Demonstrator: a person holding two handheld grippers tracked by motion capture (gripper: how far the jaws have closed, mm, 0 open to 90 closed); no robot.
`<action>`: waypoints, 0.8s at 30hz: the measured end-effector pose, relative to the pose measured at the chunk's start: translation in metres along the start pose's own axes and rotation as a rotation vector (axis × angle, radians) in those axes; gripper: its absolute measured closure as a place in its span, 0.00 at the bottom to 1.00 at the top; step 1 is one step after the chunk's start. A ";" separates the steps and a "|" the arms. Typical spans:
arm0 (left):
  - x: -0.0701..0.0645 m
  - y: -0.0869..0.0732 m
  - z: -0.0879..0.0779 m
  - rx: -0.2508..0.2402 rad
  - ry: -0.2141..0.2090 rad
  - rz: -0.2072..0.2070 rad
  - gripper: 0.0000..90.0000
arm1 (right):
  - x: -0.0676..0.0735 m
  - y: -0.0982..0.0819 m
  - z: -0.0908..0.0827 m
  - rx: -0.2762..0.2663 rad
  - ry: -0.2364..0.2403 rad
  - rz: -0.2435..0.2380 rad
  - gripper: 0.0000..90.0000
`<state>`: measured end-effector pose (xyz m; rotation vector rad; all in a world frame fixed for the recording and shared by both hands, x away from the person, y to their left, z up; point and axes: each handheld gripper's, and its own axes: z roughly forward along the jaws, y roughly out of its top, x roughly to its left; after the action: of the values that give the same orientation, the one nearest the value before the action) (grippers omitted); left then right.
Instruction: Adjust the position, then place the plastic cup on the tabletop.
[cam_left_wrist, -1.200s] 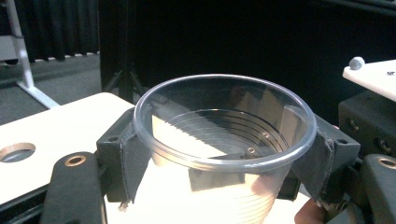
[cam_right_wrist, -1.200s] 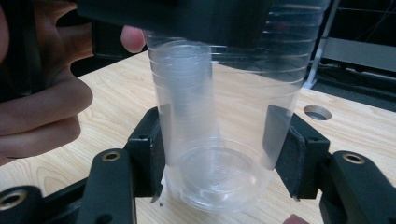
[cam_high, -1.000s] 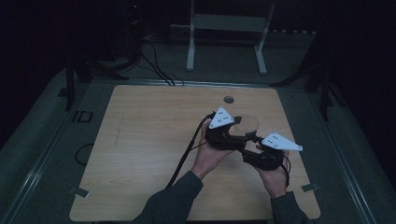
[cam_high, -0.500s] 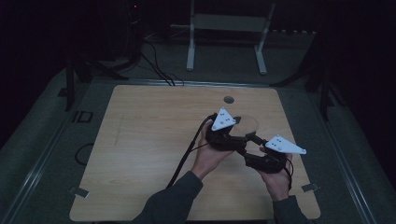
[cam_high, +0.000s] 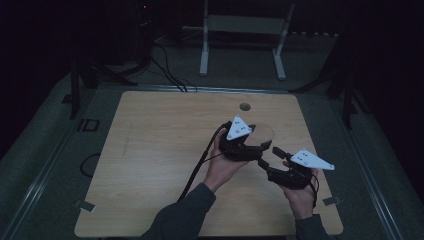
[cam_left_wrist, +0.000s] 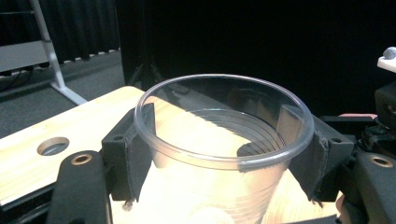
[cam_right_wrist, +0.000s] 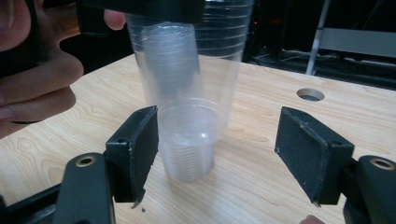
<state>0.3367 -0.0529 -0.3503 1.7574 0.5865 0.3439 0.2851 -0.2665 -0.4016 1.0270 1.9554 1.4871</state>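
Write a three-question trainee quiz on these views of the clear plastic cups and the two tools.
1. True or false: the left tool has its pads on both sides of the clear plastic cup, just under the rim.
2. In the right gripper view, what shows inside the lower part of the held cup? A) a spoon B) a smaller nested cup C) a lid
3. Fill in: the right tool stands ___, one pad beside the cup stack and the other well away from it.

Key: 1 true; 2 B; 3 open. A round hole in the wooden table lies beyond the cups.
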 end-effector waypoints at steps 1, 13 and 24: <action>0.000 0.000 0.000 -0.001 0.000 0.001 0.33 | 0.000 -0.001 -0.001 -0.001 -0.003 0.004 0.33; -0.001 -0.004 -0.003 -0.011 -0.003 0.017 0.33 | -0.010 -0.006 -0.008 -0.006 -0.027 0.031 0.33; -0.002 -0.010 0.000 -0.007 -0.008 0.013 0.33 | -0.017 -0.007 -0.016 -0.020 -0.052 0.047 0.33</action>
<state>0.3328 -0.0522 -0.3596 1.7558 0.5677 0.3479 0.2816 -0.2909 -0.4044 1.0997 1.8890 1.4866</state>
